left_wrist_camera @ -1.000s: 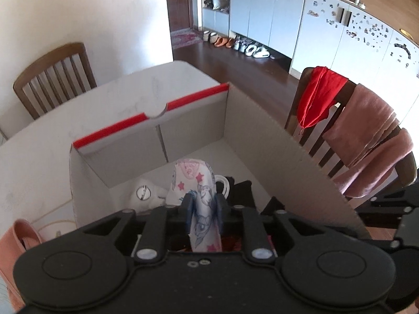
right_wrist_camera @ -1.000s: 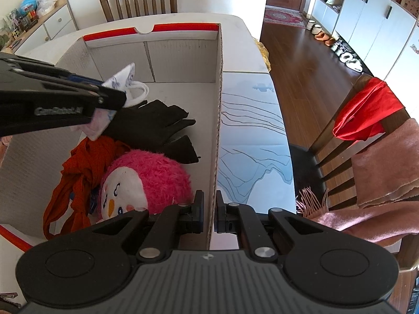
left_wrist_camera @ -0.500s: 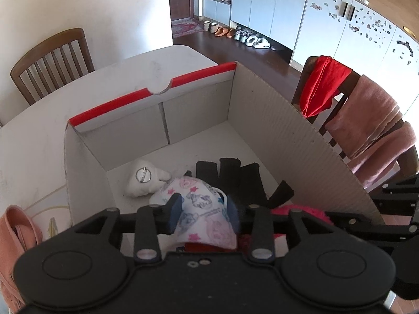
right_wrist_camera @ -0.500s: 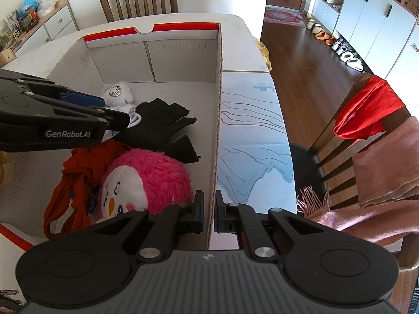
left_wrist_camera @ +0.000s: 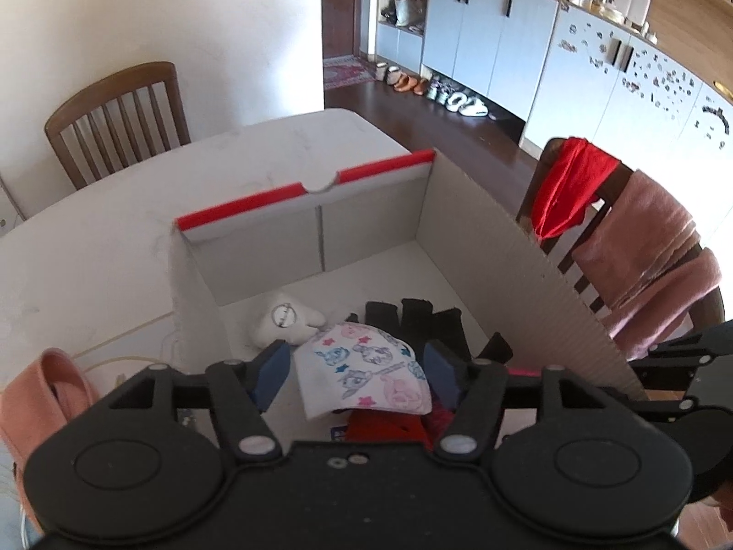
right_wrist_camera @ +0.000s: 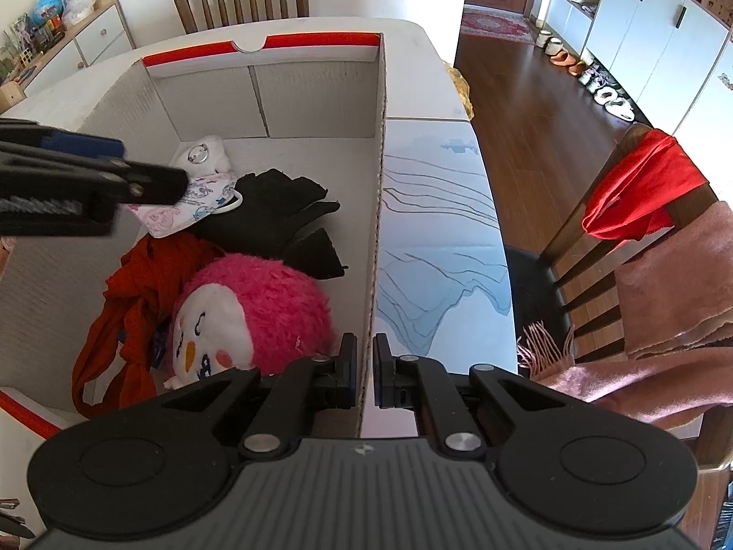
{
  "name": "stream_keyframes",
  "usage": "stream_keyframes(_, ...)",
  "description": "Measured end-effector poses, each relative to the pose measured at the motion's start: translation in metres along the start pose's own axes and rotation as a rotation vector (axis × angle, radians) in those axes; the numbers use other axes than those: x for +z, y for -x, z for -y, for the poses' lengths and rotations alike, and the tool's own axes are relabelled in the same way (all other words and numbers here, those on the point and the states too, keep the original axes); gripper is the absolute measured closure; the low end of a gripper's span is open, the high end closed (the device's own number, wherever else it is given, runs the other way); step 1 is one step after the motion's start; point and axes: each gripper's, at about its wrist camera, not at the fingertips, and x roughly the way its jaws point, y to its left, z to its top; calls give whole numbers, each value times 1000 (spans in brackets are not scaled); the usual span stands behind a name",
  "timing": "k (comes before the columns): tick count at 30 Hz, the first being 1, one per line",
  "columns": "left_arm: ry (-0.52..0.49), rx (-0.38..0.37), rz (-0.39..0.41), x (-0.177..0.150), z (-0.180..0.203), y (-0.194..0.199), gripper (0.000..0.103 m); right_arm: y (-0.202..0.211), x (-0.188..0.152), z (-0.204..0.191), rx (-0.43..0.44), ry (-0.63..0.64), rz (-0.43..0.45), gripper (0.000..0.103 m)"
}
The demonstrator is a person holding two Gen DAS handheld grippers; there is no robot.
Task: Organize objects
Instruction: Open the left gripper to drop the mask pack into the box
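Cartoon-print face mask [left_wrist_camera: 366, 373]: white, pink and blue figures, lying inside the cardboard box [left_wrist_camera: 504, 247], on top of the orange-red scarf [right_wrist_camera: 137, 284] and touching the black gloves [right_wrist_camera: 284, 211]. White plush toy [left_wrist_camera: 285, 321] with a round badge, just beyond the mask. Pink plush penguin [right_wrist_camera: 256, 311], near end of the box, beside the scarf.
Left gripper [left_wrist_camera: 356, 369]: jaws spread wide, blue pads on either side of the mask, neither pad touching it.
Right gripper [right_wrist_camera: 362, 371]: jaws pinched onto the box's right wall at its near end.
Box: red-trimmed far flap, standing on the white table [left_wrist_camera: 101, 238].
Chair [right_wrist_camera: 641, 238] to the right: draped with a red cloth [right_wrist_camera: 641, 192] and a pink towel [left_wrist_camera: 641, 247].
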Motion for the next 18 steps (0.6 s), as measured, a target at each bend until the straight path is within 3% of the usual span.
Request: stream_keyframes(18,92,42,103,-10,-38,48,7,-1,2,-5,-15,13,-7,97)
